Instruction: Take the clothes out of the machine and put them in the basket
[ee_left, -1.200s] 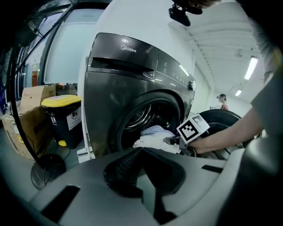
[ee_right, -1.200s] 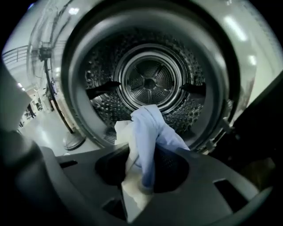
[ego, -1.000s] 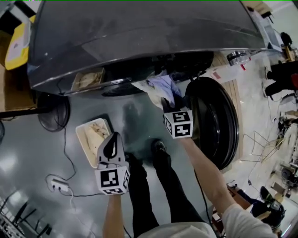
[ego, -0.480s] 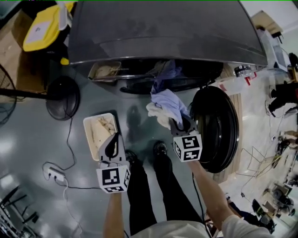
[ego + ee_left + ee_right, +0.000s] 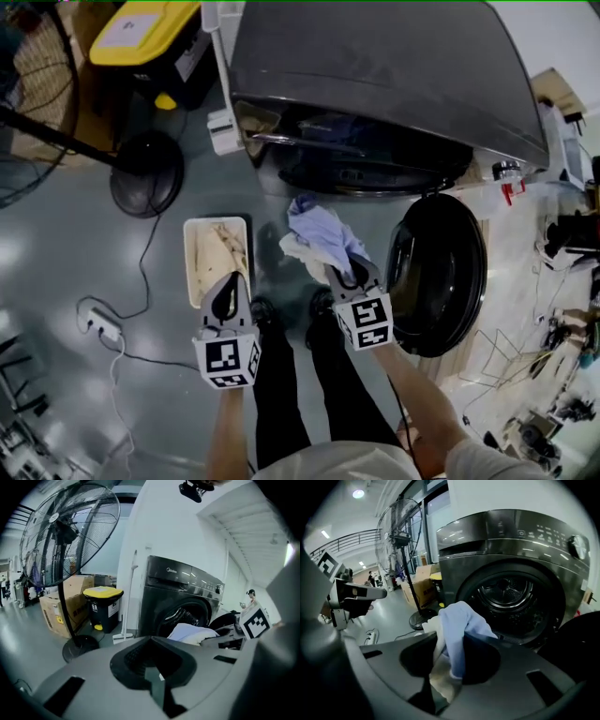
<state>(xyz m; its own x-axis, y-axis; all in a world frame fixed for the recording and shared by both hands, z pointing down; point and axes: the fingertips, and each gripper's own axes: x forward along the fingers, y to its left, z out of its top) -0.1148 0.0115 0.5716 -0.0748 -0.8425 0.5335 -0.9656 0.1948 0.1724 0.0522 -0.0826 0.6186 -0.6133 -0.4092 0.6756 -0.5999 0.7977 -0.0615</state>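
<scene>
Jaws on our left gripper [image 5: 229, 277] are pressed together with nothing between them, and it hovers over the near end of the white rectangular plastic basket [image 5: 188, 267], which sits on the glossy grey floor [image 5: 66, 244] with cream-coloured garments already inside. Farther left we see the round black base of a pedestal fan [image 5: 145, 175], a yellow-lidded black bin [image 5: 155, 28] beyond it and a white power strip [image 5: 98, 324] with its cable lying on the floor. Just right of the basket, in the air and not over it, hangs the crumpled bundle of pale blue and cream clothes [image 5: 319, 234]. We hold it in our right gripper [image 5: 352, 274], whose jaws are clamped on the fabric; in the right gripper view the cloth [image 5: 454, 634] spills up from between them and droops to both sides. Behind the bundle stands the dark grey front-loading washing machine [image 5: 375, 75], its drum mouth [image 5: 506, 592] open, and its round dark door [image 5: 436, 277] swung wide just right of our right gripper. Our legs in black trousers [image 5: 300, 394] stand between the two grippers.
</scene>
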